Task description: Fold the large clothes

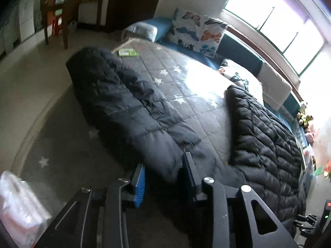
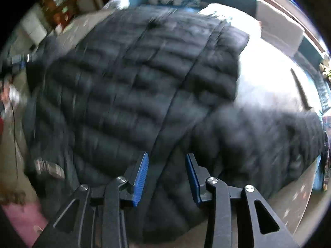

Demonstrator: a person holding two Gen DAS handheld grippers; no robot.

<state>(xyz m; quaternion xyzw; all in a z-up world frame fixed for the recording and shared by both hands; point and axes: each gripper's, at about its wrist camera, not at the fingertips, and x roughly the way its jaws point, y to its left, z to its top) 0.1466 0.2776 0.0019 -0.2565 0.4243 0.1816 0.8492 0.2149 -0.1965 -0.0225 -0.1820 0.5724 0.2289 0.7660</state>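
Observation:
A large black quilted puffer jacket lies spread on a grey star-patterned quilt [image 1: 186, 86] on the bed. In the left wrist view one sleeve [image 1: 128, 103] stretches away toward the bed's left edge, and the body [image 1: 266, 142] lies at the right. My left gripper [image 1: 163, 165] is open, its jaws on either side of the sleeve's near end. In the blurred right wrist view the jacket body [image 2: 140, 86] fills the frame. My right gripper [image 2: 167, 159] is open just above the jacket's near edge, around a seam.
Butterfly pillows [image 1: 198, 31] and a blue pillow [image 1: 144, 29] sit at the bed's head by the window. A green packet [image 1: 128, 52] lies on the quilt. A wooden table [image 1: 68, 10] stands beyond. A plastic bag [image 1: 18, 204] is at near left.

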